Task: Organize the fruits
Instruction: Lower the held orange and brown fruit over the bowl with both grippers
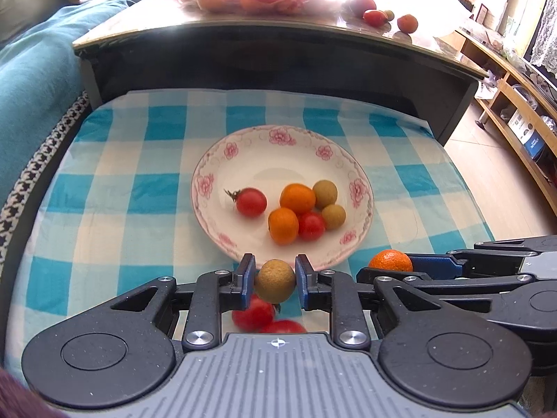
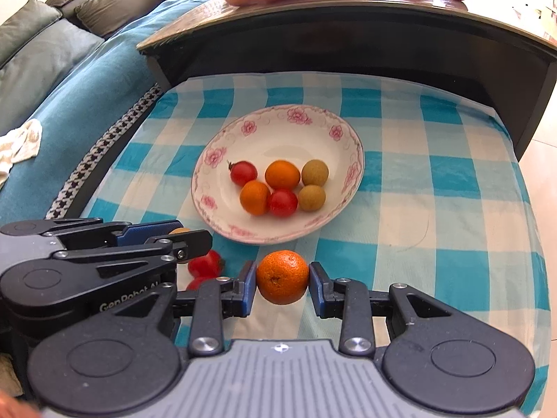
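cloth: blue-and-white checked tablecloth, spread under everything ahead of both tools.
plate: white round ceramic plate with pink flower rim, straight ahead of both tools, near; six small fruits inside.
right gripper: clamped on round orange tangerine, just short of the plate's near rim.
left gripper: clamped on round tan-green longan-like fruit, right at the near rim; nearer of the two.
loose: two small red cherry tomatoes below the left fingers, on cloth.
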